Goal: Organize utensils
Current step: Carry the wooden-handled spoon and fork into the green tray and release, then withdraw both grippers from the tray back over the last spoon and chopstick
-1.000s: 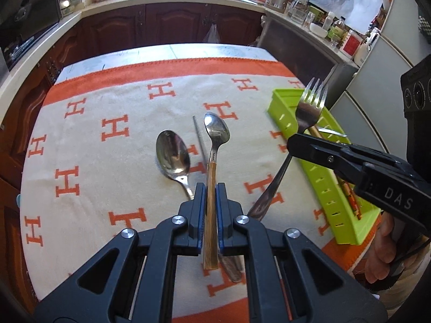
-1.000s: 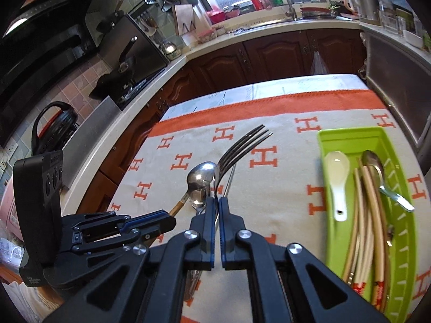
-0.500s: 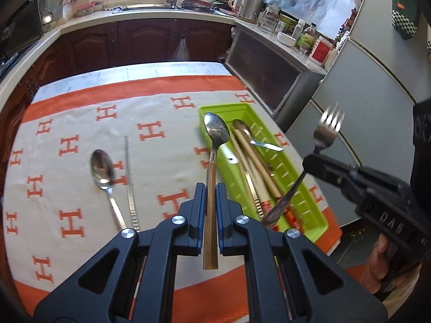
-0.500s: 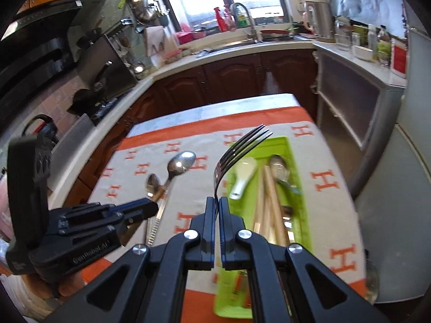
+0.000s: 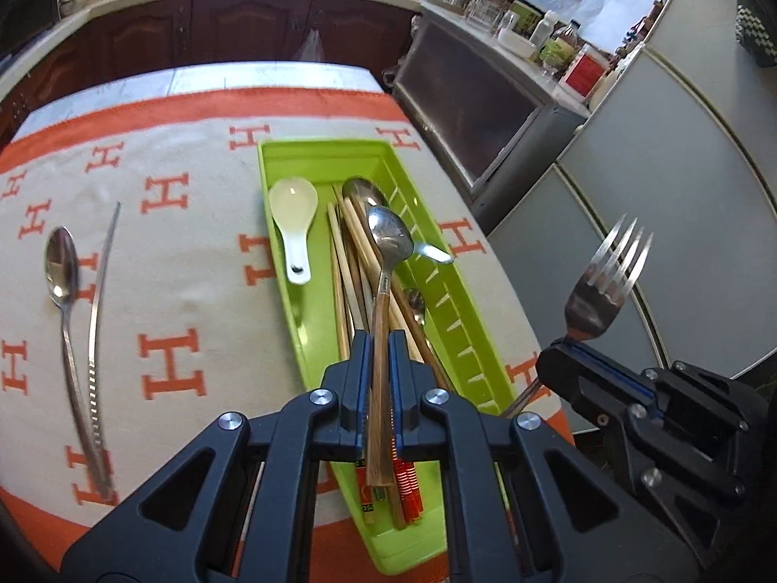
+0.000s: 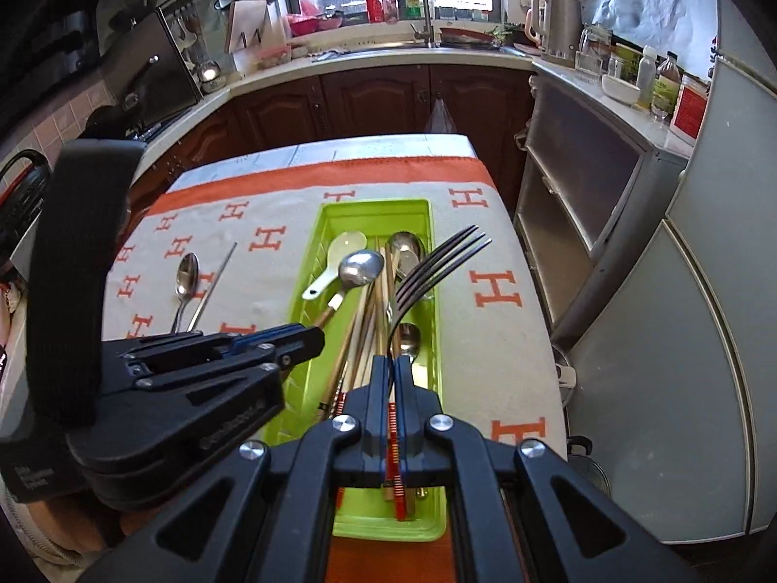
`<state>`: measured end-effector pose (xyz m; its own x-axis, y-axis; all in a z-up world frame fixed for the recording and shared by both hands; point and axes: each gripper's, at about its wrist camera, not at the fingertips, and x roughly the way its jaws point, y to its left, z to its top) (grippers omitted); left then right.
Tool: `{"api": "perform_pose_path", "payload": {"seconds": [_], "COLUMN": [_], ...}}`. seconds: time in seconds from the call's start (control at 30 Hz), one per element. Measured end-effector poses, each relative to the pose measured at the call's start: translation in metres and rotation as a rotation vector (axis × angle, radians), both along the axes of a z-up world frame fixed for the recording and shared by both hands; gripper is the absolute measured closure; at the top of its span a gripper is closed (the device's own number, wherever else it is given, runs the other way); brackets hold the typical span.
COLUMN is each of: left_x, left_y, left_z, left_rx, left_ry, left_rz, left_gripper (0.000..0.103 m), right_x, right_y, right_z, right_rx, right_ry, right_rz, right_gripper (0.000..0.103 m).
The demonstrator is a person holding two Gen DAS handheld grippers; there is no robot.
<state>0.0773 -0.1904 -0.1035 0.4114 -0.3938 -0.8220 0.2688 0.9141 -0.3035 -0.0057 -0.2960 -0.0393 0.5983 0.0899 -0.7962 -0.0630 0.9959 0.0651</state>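
Over the tray: a wooden-handled metal spoon (image 5: 383,291) is held above the long lime-green plastic tray (image 5: 311,320), its bowl pointing away from the camera and its handle clamped between the jaws.
Left gripper: the black two-finger left gripper (image 5: 380,354) is pressed onto the spoon's wooden handle; in the right wrist view it (image 6: 311,335) is seen reaching in over the tray's left wall.
Right gripper: the black two-finger right gripper (image 6: 392,369) is pinched on the thin stem of a four-tined metal fork (image 6: 437,267), held above the tray's right half with the tines pointing up and to the right.
Fork from the left view: the fork (image 5: 602,286) is seen off the right edge of the table, against grey cabinet doors.
Tray contents: a white ceramic soup spoon (image 5: 294,223) lies in the left part; a bundle of pale wooden chopsticks (image 5: 340,272) and at least two metal spoons lie to its right.
Tray position: it is set lengthwise on the right side of a cream cloth with orange H marks (image 5: 170,252).
On the cloth: a plain metal spoon (image 5: 63,282) and a slim metal rod-like utensil (image 5: 97,320) lie side by side, well to the left of the tray.
Surroundings: dark wooden kitchen cabinets (image 6: 379,97) are seen beyond the table.
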Motion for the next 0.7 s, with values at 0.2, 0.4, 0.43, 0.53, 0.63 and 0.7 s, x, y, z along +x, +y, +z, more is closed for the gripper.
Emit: {"api": "perform_pose_path", "payload": {"seconds": [0.2, 0.4, 0.43, 0.53, 0.63, 0.7], "left_x": [0.003, -0.010, -0.012, -0.015, -0.012, -0.011], "left_y": [0.007, 0.025, 0.031, 0.052, 0.076, 0.096], "left_z": [-0.015, 0.011, 0.014, 0.016, 0.013, 0.007], "left_rx": [0.024, 0.050, 0.057, 0.084, 0.109, 0.123], "left_ry": [0.028, -0.031, -0.035, -0.035, -0.014, -0.001], "left_rz": [-0.003, -0.068, -0.068, -0.052, -0.008, 0.038], "left_gripper": [0.098, 0.095, 0.095, 0.093, 0.089, 0.089], "right_x": [0.009, 0.022, 0.025, 0.034, 0.045, 0.052], "right_y": [-0.004, 0.004, 0.008, 0.017, 0.024, 0.024], "right_z": [-0.013, -0.023, -0.025, -0.029, -0.036, -0.043], "right_rx": [-0.001, 0.013, 0.016, 0.028, 0.042, 0.058], "right_ry": [0.035, 0.063, 0.068, 0.082, 0.117, 0.143], "right_rz": [0.001, 0.020, 0.027, 0.047, 0.044, 0.018], "right_gripper": [0.101, 0.101, 0.101, 0.100, 0.098, 0.098]}}
